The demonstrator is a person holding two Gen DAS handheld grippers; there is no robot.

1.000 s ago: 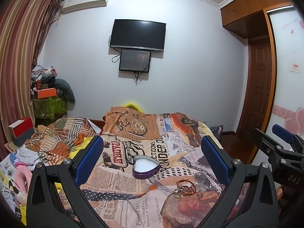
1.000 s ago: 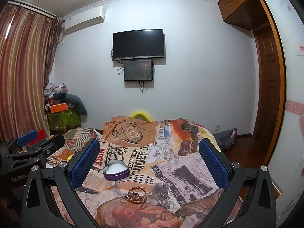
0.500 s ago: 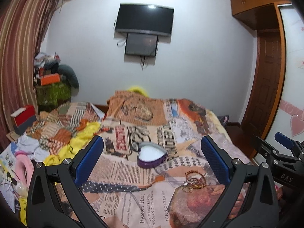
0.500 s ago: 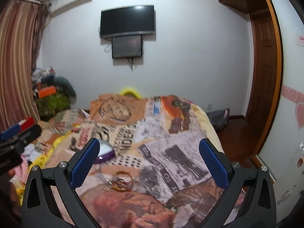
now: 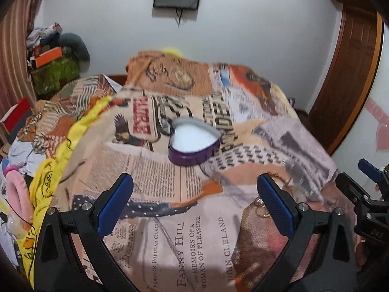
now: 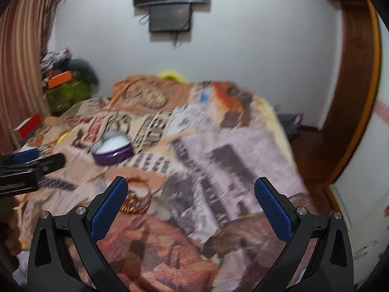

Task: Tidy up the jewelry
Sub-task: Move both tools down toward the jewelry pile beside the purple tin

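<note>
An open purple heart-shaped box (image 5: 194, 143) with a white lining sits on the newspaper-print bedspread (image 5: 150, 170); it also shows in the right wrist view (image 6: 113, 149). A small pile of gold jewelry (image 6: 137, 199) lies nearer, beside my right gripper's left finger; in the left wrist view the jewelry (image 5: 261, 206) peeks from behind the right finger. My left gripper (image 5: 194, 202) is open and empty, above the bedspread in front of the box. My right gripper (image 6: 190, 202) is open and empty, to the right of the jewelry.
Clothes and yellow fabric (image 5: 46, 182) are heaped along the bed's left side. A cluttered stand (image 5: 56, 68) is by the curtain. The bed's right edge drops to a wooden floor (image 6: 308, 143) beside a door. The views are motion-blurred.
Both grippers have tilted down and moved closer to the bed. The box and jewelry now look larger. Both grippers stay open.
</note>
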